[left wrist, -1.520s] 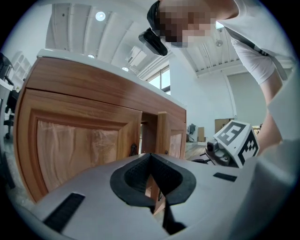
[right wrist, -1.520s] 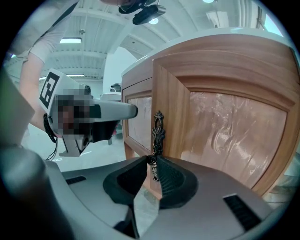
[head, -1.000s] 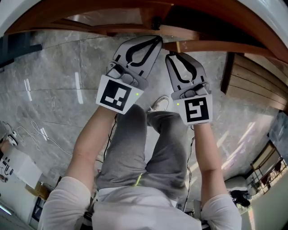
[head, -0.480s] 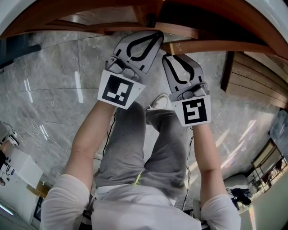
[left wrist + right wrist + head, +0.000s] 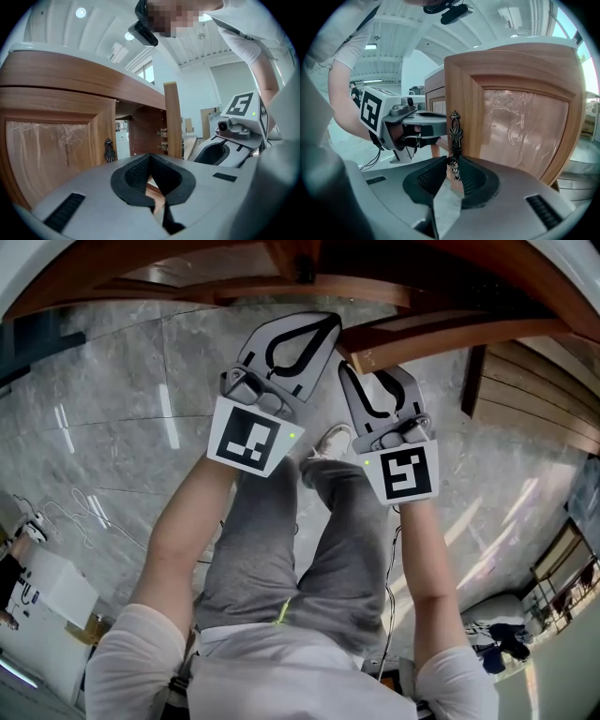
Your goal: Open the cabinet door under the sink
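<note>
The right gripper point(image 5: 452, 165) pinches the dark ornate metal handle point(image 5: 454, 133) of the brown wooden cabinet door point(image 5: 525, 117). The handle's lower end sits between its jaws. The door stands just ahead and to the right of the jaws, swung out from the cabinet. The left gripper point(image 5: 150, 157) is empty, jaw tips pressed together, just left of the right gripper. The open door is edge-on ahead of it, and a shut wooden door point(image 5: 56, 154) is ahead-left.

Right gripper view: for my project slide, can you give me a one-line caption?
Tongs of the right gripper pinch the ornate metal handle of the wooden cabinet door.
</note>
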